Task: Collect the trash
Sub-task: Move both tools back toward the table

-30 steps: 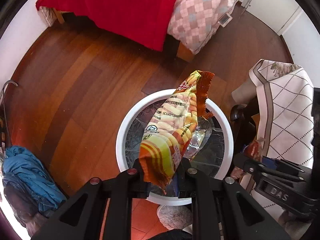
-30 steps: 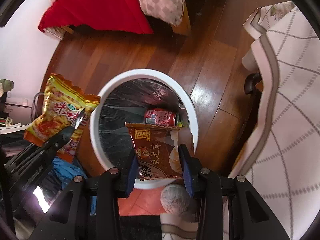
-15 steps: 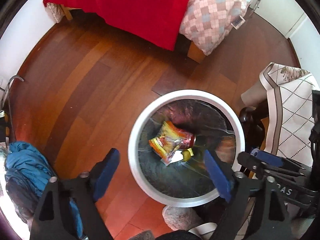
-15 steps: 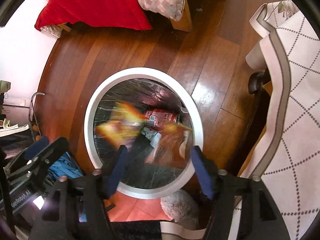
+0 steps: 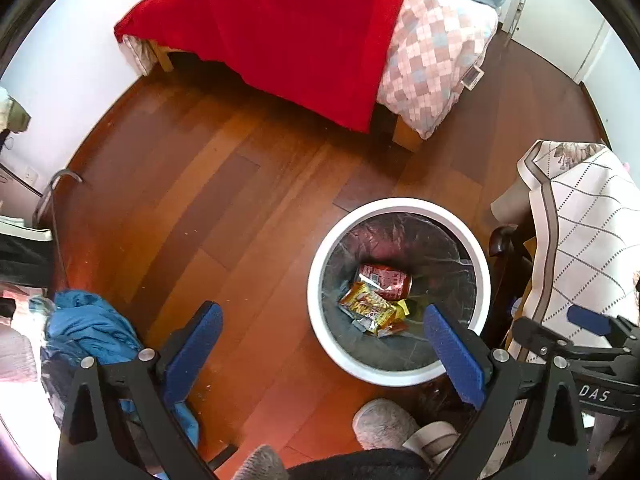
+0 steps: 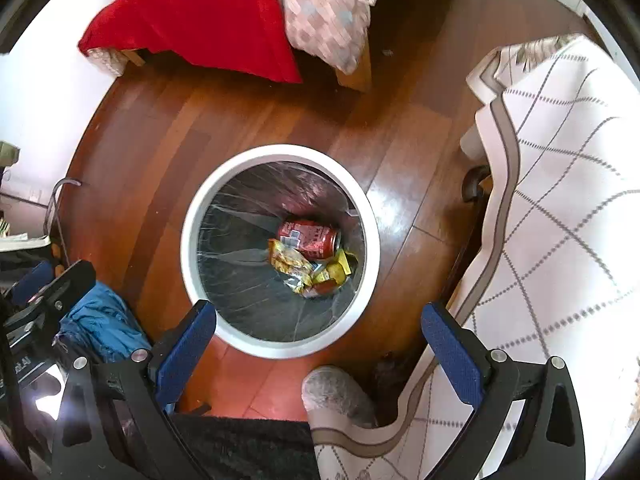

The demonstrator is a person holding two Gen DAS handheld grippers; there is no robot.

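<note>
Right wrist: snack wrappers (image 6: 298, 270) beyond wide-spread right hand-held gripper (image 6: 318, 334).

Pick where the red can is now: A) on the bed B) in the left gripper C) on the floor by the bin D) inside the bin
D: the can lies at the bottom of the bin beside the wrappers; both grippers are open and hold nothing.

Bright daylight, glare on the floor (image 6: 396, 208), fisheye-bent, dark-vignetted edges.
</note>
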